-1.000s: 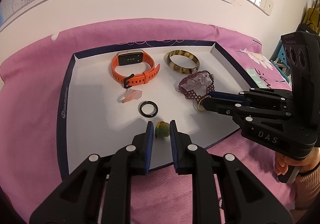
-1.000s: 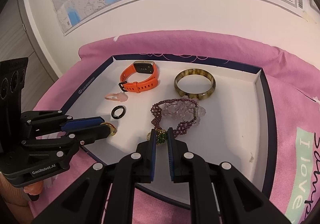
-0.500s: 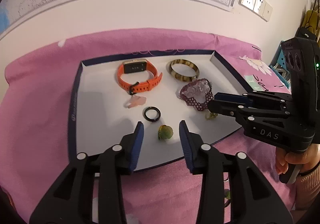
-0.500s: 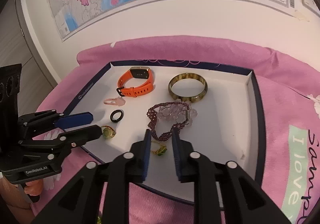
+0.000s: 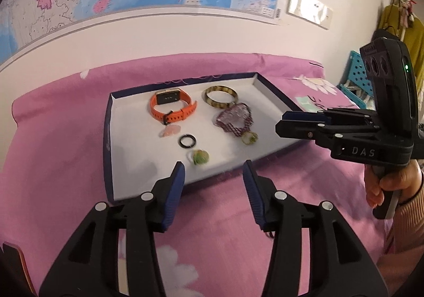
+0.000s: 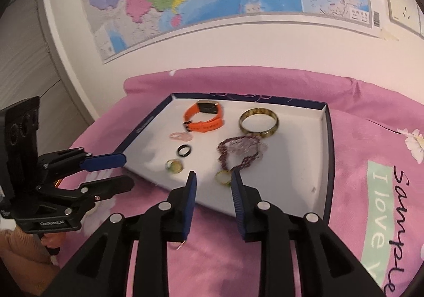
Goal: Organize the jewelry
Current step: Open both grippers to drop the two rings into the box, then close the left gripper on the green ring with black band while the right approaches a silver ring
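Across the left wrist view, I am cataloguing a shallow white tray (image 5: pixel 127 138) with a dark rim, lying on a pink bedspread (image 5: pixel 58 116). Resting inside it are an orange watch (image 5: pixel 171 107), an amber bangle (image 5: pixel 221 96), a purple beaded bracelet (image 5: pixel 234 119), a pale pink trinket (image 5: pixel 169 131), a black ring (image 5: pixel 187 141) and two greenish rings: one (image 5: pixel 200 157) near the front edge, another (image 5: pixel 249 138) just below the bracelet. My left gripper (image 5: pixel 213 173) is hanging over the tray's near rim, jaws opening and nothing between them; a second ago they were clenched around the nearer green ring, which is now lying free on the tray floor. My right gripper (image 5: pixel 281 123) is showing at the right, side-on, a hand (image 5: pixel 384 185) on its grip. Through the right wrist view, I am listing the same items, with the right gripper (image 6: pixel 213 181) pulling back above the front edge, jaws opening and holding nothing; the second green ring (image 6: pixel 222 178), released moments ago, is sitting on the tray (image 6: pixel 324 164) just beyond the fingertips. The left gripper (image 6: pixel 124 172) is showing at the left, released. By my judgement, both rings are delivered and both hands are freeing up for the next piece.
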Motion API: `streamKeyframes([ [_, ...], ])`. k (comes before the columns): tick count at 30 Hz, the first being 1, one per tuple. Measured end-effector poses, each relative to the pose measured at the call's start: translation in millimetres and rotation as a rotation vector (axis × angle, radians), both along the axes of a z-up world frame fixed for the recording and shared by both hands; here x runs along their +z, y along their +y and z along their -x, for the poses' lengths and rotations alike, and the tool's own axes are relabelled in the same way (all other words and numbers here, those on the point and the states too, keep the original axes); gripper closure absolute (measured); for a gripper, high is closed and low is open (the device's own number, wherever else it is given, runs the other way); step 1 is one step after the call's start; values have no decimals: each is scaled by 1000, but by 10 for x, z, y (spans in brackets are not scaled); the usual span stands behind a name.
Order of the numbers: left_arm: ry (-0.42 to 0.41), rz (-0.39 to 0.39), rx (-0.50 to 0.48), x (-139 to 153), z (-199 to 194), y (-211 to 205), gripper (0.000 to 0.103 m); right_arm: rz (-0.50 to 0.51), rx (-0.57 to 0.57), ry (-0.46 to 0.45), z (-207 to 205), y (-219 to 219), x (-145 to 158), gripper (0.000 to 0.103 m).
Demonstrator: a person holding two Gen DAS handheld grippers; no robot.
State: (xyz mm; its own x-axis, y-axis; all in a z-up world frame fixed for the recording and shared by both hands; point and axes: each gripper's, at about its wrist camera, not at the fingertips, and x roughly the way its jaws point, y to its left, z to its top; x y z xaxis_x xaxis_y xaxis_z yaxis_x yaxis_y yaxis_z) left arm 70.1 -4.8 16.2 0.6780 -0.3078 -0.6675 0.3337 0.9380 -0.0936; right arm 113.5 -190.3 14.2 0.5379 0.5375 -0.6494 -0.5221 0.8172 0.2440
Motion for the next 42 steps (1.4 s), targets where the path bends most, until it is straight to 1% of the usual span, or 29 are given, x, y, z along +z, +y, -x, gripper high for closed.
streamKeyframes([
  [5, 18, -9, -55, -80, 183, -43, 57, 21, 55, 13, 240, 42, -65, 77],
  [11, 55, -26, -148, -233, 346, -239, 56, 36, 56, 67, 340, 42, -278, 77],
  [15, 78, -31, -200, -322, 404, -400, 56, 26, 49, 87, 360, 12, -350, 77],
  [17, 84, -50, -213, -360, 407, -478, 56, 26, 45, 90, 367, 3, -368, 76],
  [21, 111, -57, -214, -433, 369, -553, 60, 21, 44, 99, 383, -5, -389, 75],
  [22, 120, -61, -209, -458, 355, -561, 63, 18, 44, 101, 383, -7, -391, 75],
  [24, 120, -70, -197, -474, 342, -557, 67, 15, 43, 99, 382, -7, -385, 73],
  [27, 115, -80, -175, -473, 345, -538, 80, 15, 46, 100, 388, -4, -385, 72],
  [31, 113, -61, -163, -452, 348, -483, 81, 25, 59, 98, 404, 38, -389, 72],
  [37, 116, -31, -104, -426, 327, -315, 81, 75, 89, 95, 427, 194, -411, 73],
  [39, 115, -22, -85, -412, 323, -244, 81, 99, 90, 91, 420, 243, -420, 79],
  [42, 118, -6, -63, -397, 310, -155, 81, 116, 83, 85, 396, 278, -419, 82],
])
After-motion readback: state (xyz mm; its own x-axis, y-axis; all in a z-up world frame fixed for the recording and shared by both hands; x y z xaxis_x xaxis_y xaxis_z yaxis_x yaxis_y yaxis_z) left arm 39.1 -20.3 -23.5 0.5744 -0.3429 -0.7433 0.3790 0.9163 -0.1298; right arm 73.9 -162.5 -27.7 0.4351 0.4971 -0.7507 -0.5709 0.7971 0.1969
